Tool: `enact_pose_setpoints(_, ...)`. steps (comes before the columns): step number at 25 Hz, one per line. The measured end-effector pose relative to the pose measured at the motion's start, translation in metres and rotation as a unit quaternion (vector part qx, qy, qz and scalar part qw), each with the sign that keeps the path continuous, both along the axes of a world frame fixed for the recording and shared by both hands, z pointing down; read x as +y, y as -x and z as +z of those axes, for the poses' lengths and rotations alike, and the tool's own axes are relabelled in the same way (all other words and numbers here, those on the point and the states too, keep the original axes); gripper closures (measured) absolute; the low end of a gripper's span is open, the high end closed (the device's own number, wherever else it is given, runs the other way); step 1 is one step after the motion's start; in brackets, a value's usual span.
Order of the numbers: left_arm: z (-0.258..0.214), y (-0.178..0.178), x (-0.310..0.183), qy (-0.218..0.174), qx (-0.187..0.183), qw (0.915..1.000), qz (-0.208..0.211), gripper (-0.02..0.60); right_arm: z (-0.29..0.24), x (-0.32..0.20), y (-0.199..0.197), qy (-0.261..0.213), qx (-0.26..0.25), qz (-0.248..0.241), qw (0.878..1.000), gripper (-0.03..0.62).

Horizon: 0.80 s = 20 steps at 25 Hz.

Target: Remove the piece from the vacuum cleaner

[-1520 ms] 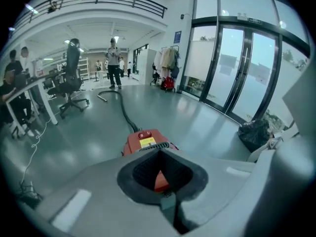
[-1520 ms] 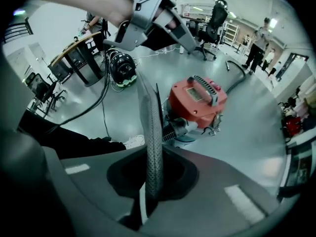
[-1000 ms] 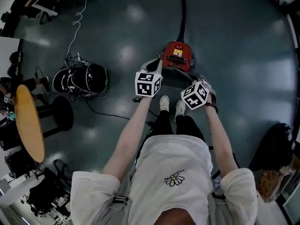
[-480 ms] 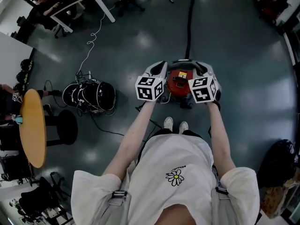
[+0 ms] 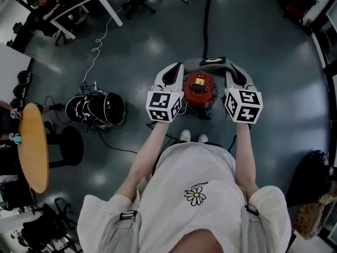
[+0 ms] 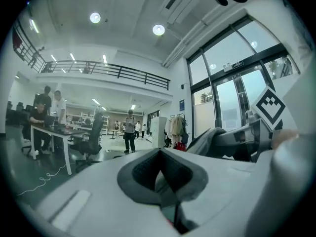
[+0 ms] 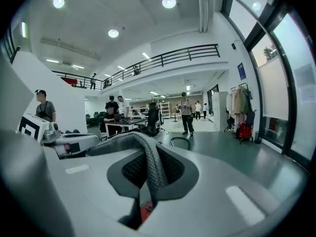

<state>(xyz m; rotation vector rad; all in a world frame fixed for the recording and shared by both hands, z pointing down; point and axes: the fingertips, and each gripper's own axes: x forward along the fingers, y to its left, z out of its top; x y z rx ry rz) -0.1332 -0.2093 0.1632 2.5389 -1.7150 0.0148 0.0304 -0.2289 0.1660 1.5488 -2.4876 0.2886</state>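
In the head view a red vacuum cleaner (image 5: 199,92) stands on the dark floor just ahead of my feet, its black hose (image 5: 206,20) running away from me. A grey arched piece (image 5: 213,61) with a dark middle section spans above it. My left gripper (image 5: 177,70) is shut on the arch's left end and my right gripper (image 5: 233,73) on its right end. The left gripper view shows the left gripper (image 6: 160,157) with its jaws closed together. In the right gripper view a grey textured band (image 7: 150,164) runs between the jaws of the right gripper (image 7: 147,174).
A black rounded device wrapped in cables (image 5: 100,107) lies on the floor to the left, with a white cord (image 5: 97,42) beyond it. A round wooden table (image 5: 31,146) and a black stool (image 5: 71,141) stand further left. A dark bag (image 5: 310,175) sits at the right edge.
Both grippers have moved up and apart, and the grey arched piece has come from the near side of the vacuum cleaner over to its far side, held at both ends.
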Motion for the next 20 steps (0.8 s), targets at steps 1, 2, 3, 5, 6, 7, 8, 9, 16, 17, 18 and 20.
enact_pose_setpoints(1, -0.005, -0.001, 0.000, -0.004, 0.000, 1.0000, 0.000, 0.578, -0.003, 0.001, -0.001, -0.003, -0.001, 0.002, 1.000, 0.559)
enact_pose_setpoints(2, -0.008, -0.001, 0.001, -0.006, 0.001, 1.0000, 0.000, 0.578, -0.006, 0.002, -0.002, -0.005, -0.001, 0.003, 1.000, 0.559)
enact_pose_setpoints(3, -0.011, -0.001, 0.001, -0.008, 0.002, 1.0000, -0.001, 0.578, -0.008, 0.003, -0.002, -0.007, -0.001, 0.004, 1.000, 0.558)
enact_pose_setpoints(5, -0.014, 0.001, 0.001, -0.012, 0.004, 0.9999, -0.002, 0.578, -0.011, 0.004, -0.001, -0.013, 0.004, 0.006, 1.000, 0.559)
enact_pose_setpoints(6, -0.015, 0.002, 0.001, -0.014, 0.005, 0.9999, -0.002, 0.578, -0.012, 0.005, -0.001, -0.016, 0.007, 0.006, 1.000, 0.559)
enact_pose_setpoints(7, -0.016, 0.003, 0.001, -0.016, 0.005, 0.9999, -0.002, 0.578, -0.013, 0.006, 0.000, -0.019, 0.009, 0.007, 1.000, 0.559)
enact_pose_setpoints(8, -0.018, 0.003, 0.002, -0.018, 0.005, 0.9998, -0.002, 0.578, -0.014, 0.007, 0.000, -0.021, 0.010, 0.007, 1.000, 0.559)
enact_pose_setpoints(9, -0.019, 0.004, 0.002, -0.019, 0.008, 0.9998, -0.002, 0.578, -0.015, 0.009, 0.001, -0.023, 0.009, 0.007, 1.000, 0.559)
enact_pose_setpoints(16, -0.039, 0.013, 0.005, -0.039, 0.023, 0.9990, -0.007, 0.578, -0.034, 0.015, 0.006, -0.048, 0.002, 0.007, 0.999, 0.559)
enact_pose_setpoints(17, -0.042, 0.014, 0.005, -0.042, 0.024, 0.9988, -0.008, 0.578, -0.036, 0.015, 0.007, -0.050, 0.002, 0.006, 0.999, 0.559)
enact_pose_setpoints(18, -0.045, 0.015, 0.004, -0.045, 0.026, 0.9986, -0.010, 0.578, -0.038, 0.015, 0.008, -0.051, 0.003, 0.006, 0.999, 0.559)
enact_pose_setpoints(20, -0.051, 0.017, 0.004, -0.050, 0.030, 0.9982, -0.012, 0.578, -0.042, 0.014, 0.008, -0.052, 0.007, 0.007, 0.999, 0.559)
